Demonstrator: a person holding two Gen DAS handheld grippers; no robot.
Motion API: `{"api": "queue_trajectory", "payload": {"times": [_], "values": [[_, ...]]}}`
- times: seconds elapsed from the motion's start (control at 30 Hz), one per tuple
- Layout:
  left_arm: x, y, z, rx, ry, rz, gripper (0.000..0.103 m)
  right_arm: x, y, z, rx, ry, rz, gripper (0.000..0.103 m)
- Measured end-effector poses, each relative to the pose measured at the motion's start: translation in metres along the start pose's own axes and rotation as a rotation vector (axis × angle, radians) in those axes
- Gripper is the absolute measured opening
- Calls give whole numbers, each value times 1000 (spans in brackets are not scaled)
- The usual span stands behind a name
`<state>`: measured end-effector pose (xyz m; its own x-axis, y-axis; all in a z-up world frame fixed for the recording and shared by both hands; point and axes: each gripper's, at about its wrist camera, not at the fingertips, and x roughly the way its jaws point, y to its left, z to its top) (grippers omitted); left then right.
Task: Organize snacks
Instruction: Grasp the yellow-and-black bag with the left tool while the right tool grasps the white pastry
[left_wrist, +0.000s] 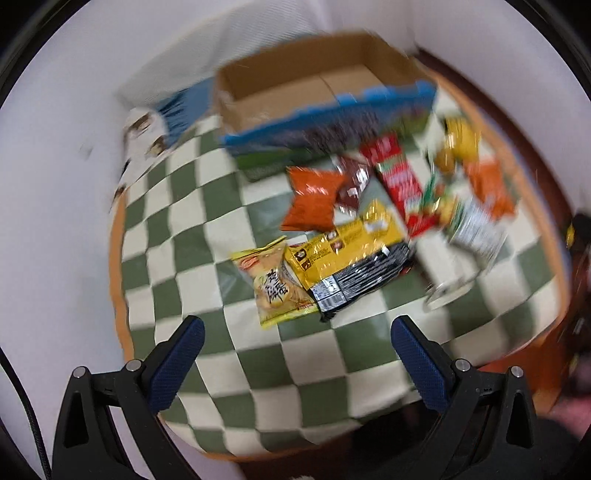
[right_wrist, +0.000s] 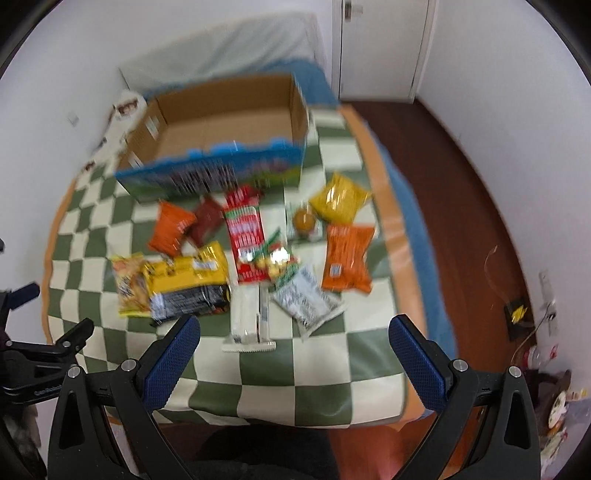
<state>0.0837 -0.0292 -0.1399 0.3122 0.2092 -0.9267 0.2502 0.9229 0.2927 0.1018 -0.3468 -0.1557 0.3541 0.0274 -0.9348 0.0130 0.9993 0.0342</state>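
While both tools hover empty over the checkered cloth (right_wrist: 280, 373), read the pile this way:

Left gripper (left_wrist: 297, 341): jaws spread wide, nothing between them.
Right gripper (right_wrist: 293, 341): released too, gaping over the near edge of the pile.
Cardboard box (right_wrist: 221, 129): open-topped and bare inside, your landmark; every snack lies on the cloth in front of its printed wall.
Red carton (right_wrist: 245, 236): just in front of the box, looks stiff; you can likely pinch it across its narrow sides.
Yellow-and-black pack (right_wrist: 188, 286): farther from the box, overlapping a small yellow packet (right_wrist: 127, 284); probably light, crinkly and slippery, so take it by a crimped end seam.
Orange bag (right_wrist: 347, 258): off to the box's right front, puffy and soft; grip the seam, not the belly, or you may crush what's inside.
White-label pouch (right_wrist: 306, 299): farthest out from the box, flat; blur hides its edges.
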Motion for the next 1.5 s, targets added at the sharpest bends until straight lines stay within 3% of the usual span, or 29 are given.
{"api": "queue_trajectory", "payload": {"times": [0.23,0.5,0.6,0.73,0.87,0.93,1.03,1.13,1.27,1.33,1.5], "values": [[83,-51,36,437,17,57,103,112,-12,-8,76,170,90,103],[156,-110,54,864,47,67,103,180,-16,-13,85,253,72,103],[179,-128,53,983,116,33,103,192,-17,-8,25,273,41,103],[198,-139,52,1014,171,8,102,211,-15,2,-85,310,30,103],[208,-138,54,910,162,-6,88,228,-14,8,-160,353,42,103],[208,-128,52,825,151,-16,85,233,-17,12,-150,368,83,103],[206,-104,52,655,158,-64,83,243,-20,16,-175,381,58,102],[206,-78,58,446,188,-107,83,251,-22,20,-195,403,80,101],[215,-44,60,125,284,-183,83,267,-22,16,-241,422,85,95],[225,-28,57,-42,351,-173,83,273,-22,16,-247,415,79,89],[256,12,30,-427,469,-229,83,295,-38,21,-125,432,108,75]]}}
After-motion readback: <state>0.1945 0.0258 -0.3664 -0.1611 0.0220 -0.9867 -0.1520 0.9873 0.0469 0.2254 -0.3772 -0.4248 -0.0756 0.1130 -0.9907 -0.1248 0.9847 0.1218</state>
